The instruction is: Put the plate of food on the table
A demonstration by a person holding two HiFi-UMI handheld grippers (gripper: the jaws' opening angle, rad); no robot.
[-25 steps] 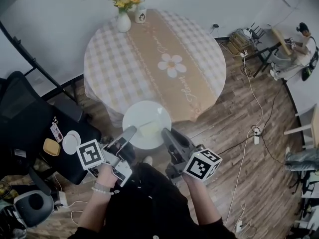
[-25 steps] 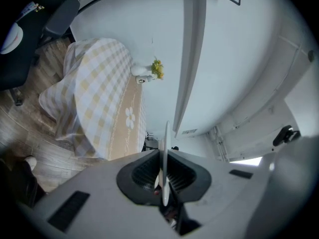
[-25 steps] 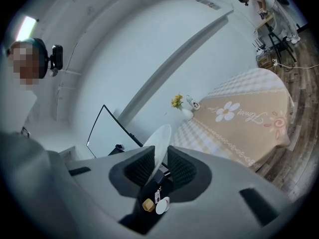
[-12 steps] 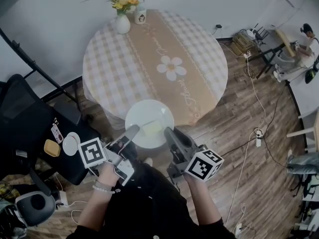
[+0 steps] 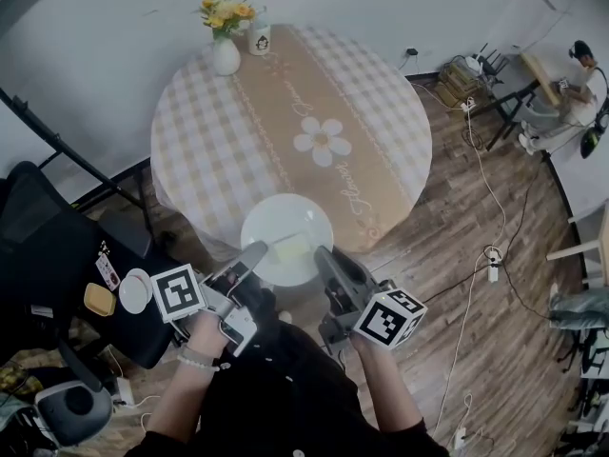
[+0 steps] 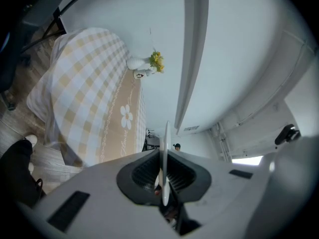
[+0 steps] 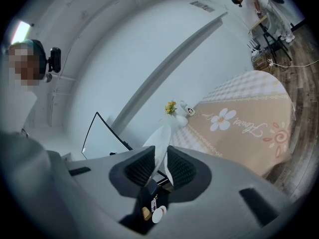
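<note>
One white plate (pale food on it), flowers in vase

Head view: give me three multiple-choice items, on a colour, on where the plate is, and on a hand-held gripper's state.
1. The flowers in the vase are: A red; B yellow; C blue.
2. The plate is: A beside the vase; B at the table's near edge; C at the table's middle.
3. The left hand-held gripper is: A open and empty; B shut on the vase; C shut on the plate's rim.
Key: 1 B, yellow blooms. 2 B, it overlaps the near edge, the right hand-held gripper holding its other side. 3 C, the left gripper view shows the rim pinched.
</note>
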